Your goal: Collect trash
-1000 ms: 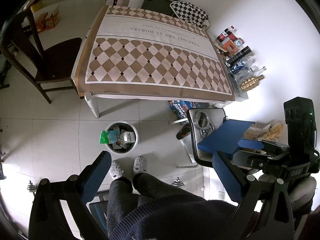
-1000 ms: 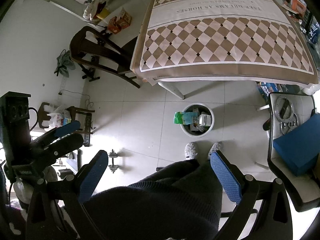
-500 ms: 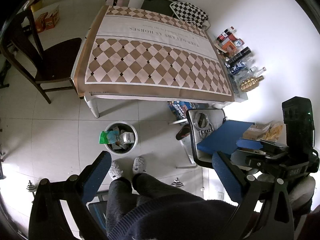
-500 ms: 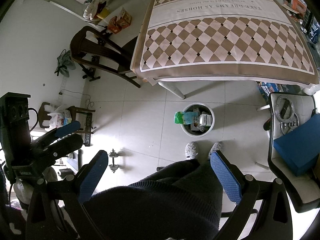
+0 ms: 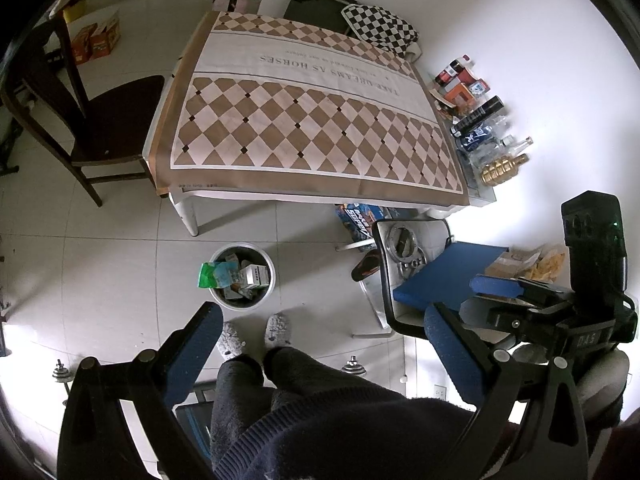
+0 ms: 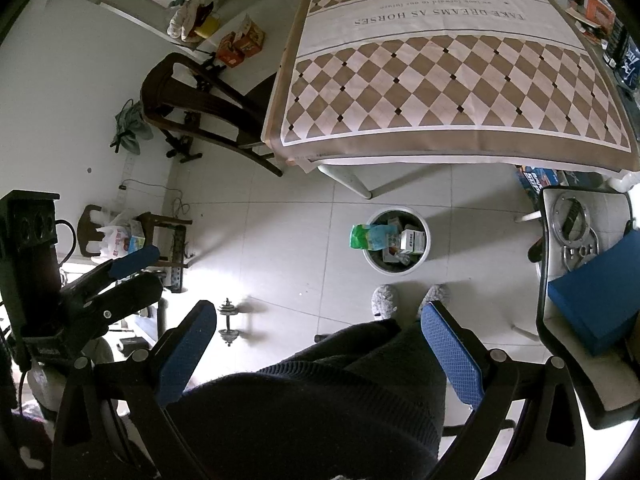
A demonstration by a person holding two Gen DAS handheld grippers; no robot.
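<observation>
- Both grippers hang high over the floor with nothing in them: my left gripper [image 5: 320, 344] fills the bottom of the left view, its blue pads [image 5: 192, 344] spread wide, and my right gripper [image 6: 316, 344] has its pads just as far apart.
- I judge I hold them up and back because no loose trash shows on the table [image 5: 304, 120], whose checked cloth is bare.
- Trash sits in the round bin [image 6: 424, 248] at the middle of the right view, just ahead of my slippers [image 6: 384, 300]: small cartons and wrappers, with a green packet [image 6: 368, 237] leaning over its left rim.
- Bottles and boxes [image 5: 476, 120] crowd the table's right edge, along the wall.
</observation>
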